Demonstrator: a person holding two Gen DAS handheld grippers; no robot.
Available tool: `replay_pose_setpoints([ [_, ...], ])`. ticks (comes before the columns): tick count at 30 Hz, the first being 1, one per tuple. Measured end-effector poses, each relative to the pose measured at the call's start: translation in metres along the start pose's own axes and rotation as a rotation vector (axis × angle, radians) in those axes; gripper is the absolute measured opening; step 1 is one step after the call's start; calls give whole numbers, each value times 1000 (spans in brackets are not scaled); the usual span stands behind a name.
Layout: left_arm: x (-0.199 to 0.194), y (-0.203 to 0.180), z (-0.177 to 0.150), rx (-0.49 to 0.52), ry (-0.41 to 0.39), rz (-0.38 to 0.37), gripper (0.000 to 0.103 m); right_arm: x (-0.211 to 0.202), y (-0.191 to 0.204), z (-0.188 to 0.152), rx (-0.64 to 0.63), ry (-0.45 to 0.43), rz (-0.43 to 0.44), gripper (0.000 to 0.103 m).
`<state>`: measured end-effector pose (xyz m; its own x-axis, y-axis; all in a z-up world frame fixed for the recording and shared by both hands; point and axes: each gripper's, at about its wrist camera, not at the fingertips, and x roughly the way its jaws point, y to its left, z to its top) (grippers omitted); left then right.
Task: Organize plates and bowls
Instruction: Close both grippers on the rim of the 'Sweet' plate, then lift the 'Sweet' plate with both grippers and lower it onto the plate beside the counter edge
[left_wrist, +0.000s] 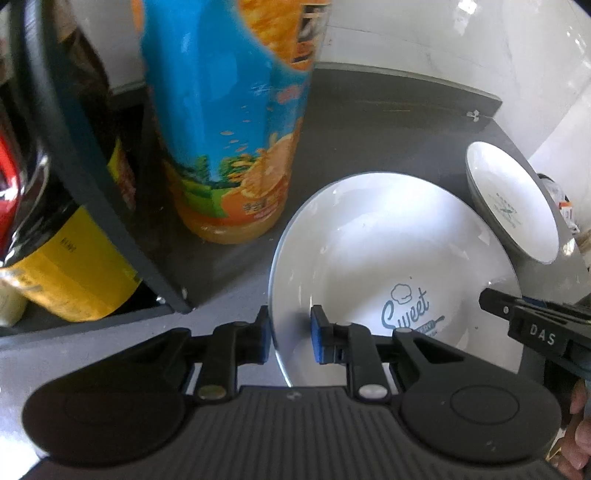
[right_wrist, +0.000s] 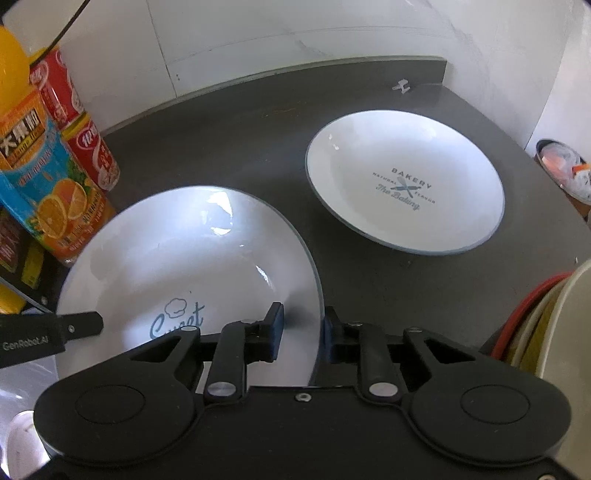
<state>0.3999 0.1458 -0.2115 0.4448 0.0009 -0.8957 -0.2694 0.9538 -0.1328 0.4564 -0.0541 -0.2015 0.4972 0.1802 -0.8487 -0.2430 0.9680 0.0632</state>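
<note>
While both grippers straddle the Sweet plate (right_wrist: 192, 254) rim, jaws apart, not clamped: left gripper (left_wrist: 290, 334), right gripper (right_wrist: 301, 334). Uneven closing could tip it against the juice bottle (left_wrist: 229, 122).

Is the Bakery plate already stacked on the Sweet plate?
No. The Bakery plate sits apart on the dark counter, beside the Sweet plate.

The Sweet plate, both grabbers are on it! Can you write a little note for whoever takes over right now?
Left gripper: fingers straddle the near-left rim of the Sweet plate, not fully closed.
Right gripper: fingers straddle the same plate's right rim.
Bakery plate: sits alone on the dark counter, further back, apart from the Sweet plate.
Orange juice bottle stands close on the left.
Done: nothing stacked yet.
Left: probably lift the Sweet plate and stack it with the Bakery plate.
</note>
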Motion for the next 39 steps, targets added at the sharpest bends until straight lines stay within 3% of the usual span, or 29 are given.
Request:
replay_pose_setpoints([
  [10, -14, 7, 4, -9, -11, 1, 18, -23, 6, -10, -8, -21, 42, 17],
  [15, -29, 17, 3, -100, -16, -15, 14, -39, 3, -16, -44, -35, 75, 16],
  [20, -50, 17, 2, -98, -62, -20, 14, -61, 0, -18, -49, -67, 104, 15],
  [31, -93, 27, -28, -183, -92, 11, 14, -97, 3, -38, -108, -100, 183, 13],
  [39, -120, 34, -69, -255, -106, 54, 14, -117, 14, -61, -180, -99, 238, 13],
])
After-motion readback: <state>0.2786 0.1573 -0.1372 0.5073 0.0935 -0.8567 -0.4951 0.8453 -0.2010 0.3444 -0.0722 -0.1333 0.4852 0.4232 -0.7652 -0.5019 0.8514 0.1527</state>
